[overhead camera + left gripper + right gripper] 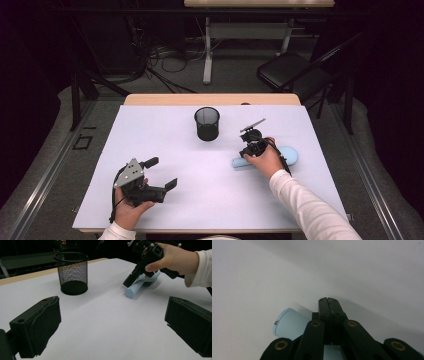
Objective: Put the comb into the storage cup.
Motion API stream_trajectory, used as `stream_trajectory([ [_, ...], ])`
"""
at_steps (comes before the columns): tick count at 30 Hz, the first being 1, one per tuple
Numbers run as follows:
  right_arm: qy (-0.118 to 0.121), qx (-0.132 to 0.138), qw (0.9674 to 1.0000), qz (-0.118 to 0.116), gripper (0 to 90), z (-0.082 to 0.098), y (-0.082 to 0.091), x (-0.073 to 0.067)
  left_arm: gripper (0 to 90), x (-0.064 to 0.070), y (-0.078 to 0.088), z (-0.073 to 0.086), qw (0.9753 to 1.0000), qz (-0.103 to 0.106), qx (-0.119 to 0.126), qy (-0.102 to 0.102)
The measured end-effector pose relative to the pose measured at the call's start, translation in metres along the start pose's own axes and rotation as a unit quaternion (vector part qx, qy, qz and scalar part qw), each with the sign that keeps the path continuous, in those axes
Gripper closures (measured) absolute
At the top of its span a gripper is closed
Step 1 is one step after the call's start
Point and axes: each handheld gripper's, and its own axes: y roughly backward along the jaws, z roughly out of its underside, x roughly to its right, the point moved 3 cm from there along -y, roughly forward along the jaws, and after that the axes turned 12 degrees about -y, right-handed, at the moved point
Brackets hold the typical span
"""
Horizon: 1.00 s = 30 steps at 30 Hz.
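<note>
White table (165, 135) is carrying your work: your right tongs (248, 148) are pressing closed, empty, beside the pale blue brush (289, 156), likely nudging it; your left tongs (161, 173) are waiting wide.

The right gripper (328, 300) has its jaws pressed together above the pale blue handle (289, 325), whose end lies just left of them.

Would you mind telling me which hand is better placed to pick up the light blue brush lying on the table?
Right. The right claw hovers directly over the light blue brush, jaws shut and not gripping it. The left claw sits open near the front left of the table, well away from it.
</note>
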Motion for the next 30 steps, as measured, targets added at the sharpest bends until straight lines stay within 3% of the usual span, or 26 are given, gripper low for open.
stream_trajectory([
  [9,0.033,0.005,0.9994,-0.003,90.0,0.016,0.008,-0.006,0.6,0.000,0.000,0.000,1.0000,-0.001,0.000,0.001],
  [18,0.033,0.010,0.9993,-0.015,90.0,0.032,0.015,-0.007,0.6,0.000,0.000,0.000,1.0000,0.000,-0.001,-0.001],
  [21,0.045,0.011,0.9988,-0.015,90.0,0.037,0.018,-0.007,0.6,0.000,0.000,0.000,1.0000,-0.001,-0.002,-0.001],
  [26,0.041,0.026,0.9984,-0.029,90.0,0.045,0.020,-0.007,0.6,0.001,0.000,0.000,1.0000,-0.001,-0.002,-0.002],
  [30,0.050,0.019,0.9983,-0.025,90.0,0.050,0.025,-0.007,0.6,0.001,-0.001,0.000,1.0000,0.000,-0.002,-0.002],
])
